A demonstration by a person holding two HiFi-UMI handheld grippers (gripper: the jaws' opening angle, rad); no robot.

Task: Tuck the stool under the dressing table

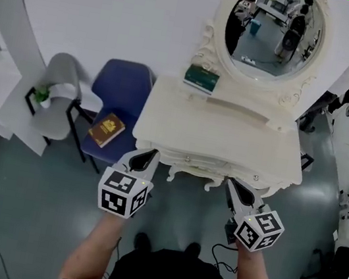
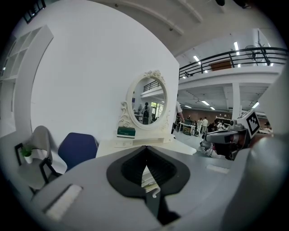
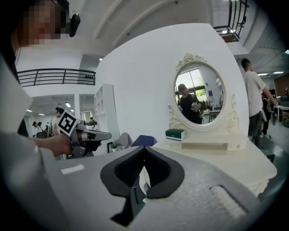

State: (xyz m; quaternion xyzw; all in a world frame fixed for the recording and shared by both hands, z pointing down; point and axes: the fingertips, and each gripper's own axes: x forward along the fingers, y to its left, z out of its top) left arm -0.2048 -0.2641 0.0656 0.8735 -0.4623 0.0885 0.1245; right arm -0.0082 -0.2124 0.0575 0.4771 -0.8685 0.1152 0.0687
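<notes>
The cream tabletop (image 1: pixel 222 134) is backed by a white wall (image 1: pixel 117 12), a blue chair (image 1: pixel 124 90) beside it; left tongs (image 1: pixel 146 157) and right tongs (image 1: pixel 233 187) are pressed together.

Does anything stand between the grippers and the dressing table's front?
Nothing visible does. The left gripper and right gripper, both shut and empty, hover at the dressing table's front edge. The blue chair stands beside it. No stool can be made out.

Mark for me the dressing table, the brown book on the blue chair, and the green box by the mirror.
dressing table (image 1: pixel 222 134), head view, bare middle of its top
brown book (image 1: pixel 106 129), head view, centre of its cover
green box (image 1: pixel 201 77), head view, its top face
</notes>
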